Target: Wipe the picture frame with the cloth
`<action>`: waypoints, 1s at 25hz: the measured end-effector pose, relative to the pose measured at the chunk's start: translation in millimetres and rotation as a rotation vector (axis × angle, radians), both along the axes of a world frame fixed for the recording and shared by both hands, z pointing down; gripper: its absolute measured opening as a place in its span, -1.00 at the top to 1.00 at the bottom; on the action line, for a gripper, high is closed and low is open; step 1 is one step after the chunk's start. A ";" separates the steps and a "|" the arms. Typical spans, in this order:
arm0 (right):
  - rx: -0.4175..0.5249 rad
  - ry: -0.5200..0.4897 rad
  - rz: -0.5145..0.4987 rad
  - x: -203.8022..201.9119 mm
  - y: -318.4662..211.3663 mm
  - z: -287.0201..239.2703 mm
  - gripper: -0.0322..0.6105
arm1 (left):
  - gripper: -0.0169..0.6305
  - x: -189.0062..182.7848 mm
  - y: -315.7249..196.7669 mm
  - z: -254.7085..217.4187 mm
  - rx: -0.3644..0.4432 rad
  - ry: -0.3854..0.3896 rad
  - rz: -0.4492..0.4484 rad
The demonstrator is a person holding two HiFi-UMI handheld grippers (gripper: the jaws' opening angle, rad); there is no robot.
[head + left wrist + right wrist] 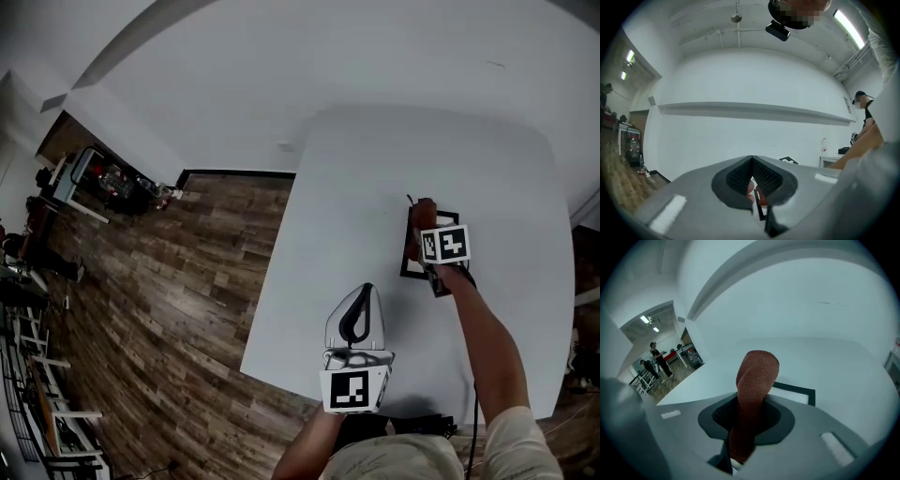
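While clamped on the cloth [754, 371] in the right gripper [427, 225], hung right over the picture frame [409, 265] out on the table [337, 187], way nearer it than the left gripper [359, 302], shut empty, back by the near edge.

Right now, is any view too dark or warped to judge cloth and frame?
Head view: dim, fisheye-bent edges, cloth and picture frame small but readable. Right gripper view: cloth sharp, bluish cast, dark corners. Left gripper view: ceiling light glares, near jaws soft.
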State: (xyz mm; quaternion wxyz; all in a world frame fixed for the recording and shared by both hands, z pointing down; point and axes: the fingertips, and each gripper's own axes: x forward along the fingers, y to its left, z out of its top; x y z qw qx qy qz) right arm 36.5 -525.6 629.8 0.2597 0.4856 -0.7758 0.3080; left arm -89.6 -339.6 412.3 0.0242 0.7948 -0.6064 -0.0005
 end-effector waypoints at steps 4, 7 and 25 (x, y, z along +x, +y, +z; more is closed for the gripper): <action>-0.063 0.035 -0.016 -4.6 -15.0 20.0 0.58 | 0.94 0.3 -1.2 7.5 -0.018 0.015 -0.008; -0.101 0.032 -0.014 -8.1 -22.1 31.5 0.58 | 0.94 1.0 0.7 17.0 -0.041 0.007 0.004; -0.163 0.117 0.098 75.6 -18.3 43.7 0.58 | 0.94 16.1 -3.5 26.5 -0.075 0.022 0.034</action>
